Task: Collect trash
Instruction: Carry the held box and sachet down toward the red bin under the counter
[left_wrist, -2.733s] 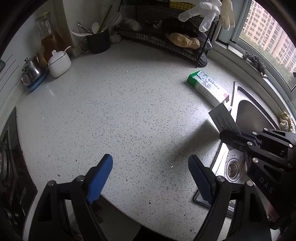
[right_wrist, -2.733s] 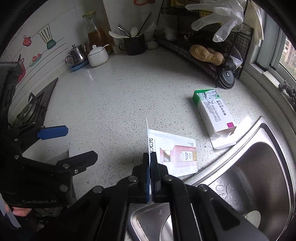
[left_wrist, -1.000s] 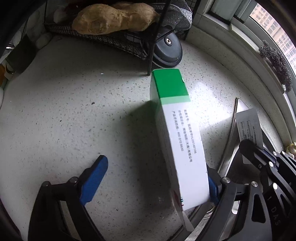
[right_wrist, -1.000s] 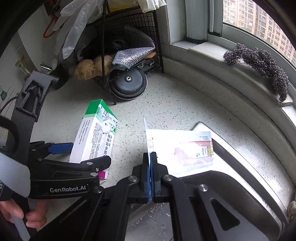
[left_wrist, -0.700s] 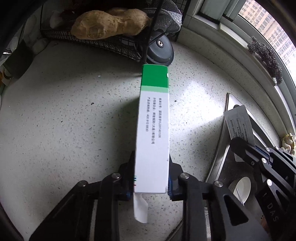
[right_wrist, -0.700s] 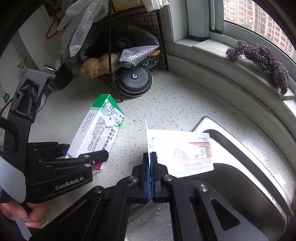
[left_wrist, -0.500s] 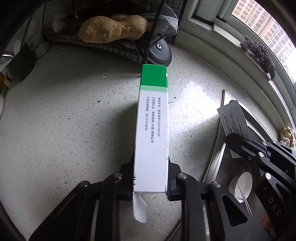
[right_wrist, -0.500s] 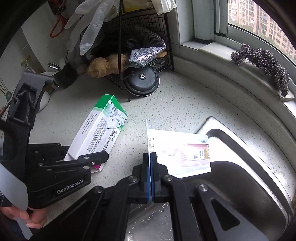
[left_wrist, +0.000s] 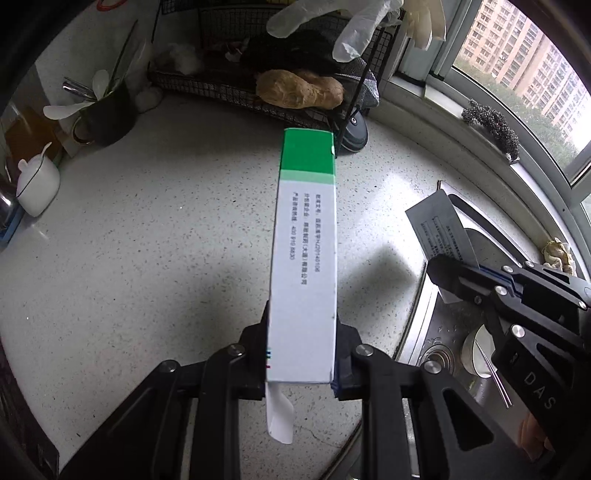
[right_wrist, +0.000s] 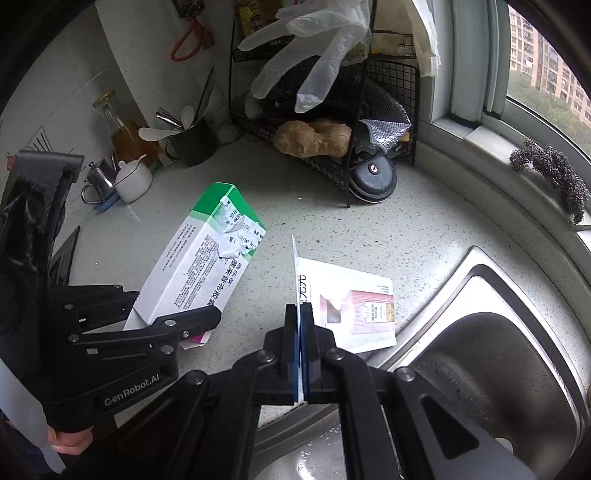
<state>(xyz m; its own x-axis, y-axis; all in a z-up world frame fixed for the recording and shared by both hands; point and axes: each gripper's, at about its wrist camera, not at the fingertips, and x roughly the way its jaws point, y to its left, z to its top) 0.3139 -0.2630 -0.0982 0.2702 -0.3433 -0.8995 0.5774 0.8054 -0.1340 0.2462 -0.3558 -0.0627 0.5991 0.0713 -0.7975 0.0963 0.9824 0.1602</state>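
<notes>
Trash fills both my tools: left gripper (left_wrist: 301, 354) clamps the green-and-white cardboard carton (left_wrist: 304, 251), right gripper (right_wrist: 300, 354) pinches the flat white sachet (right_wrist: 347, 306) above the speckled counter (left_wrist: 147, 240).

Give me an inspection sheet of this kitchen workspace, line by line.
Surface: speckled white countertop, sink at its right edge.
Job's things: green-and-white carton lifted off the counter; flat sachet also held.
Clutter: wire rack with ginger, hanging glove, utensil cup, white sugar pot.
Grippers: left gripper shut on the carton; right gripper shut on the sachet.
Cables: nothing seen.
Surroundings: window sill with steel wool; apartment blocks outside.
</notes>
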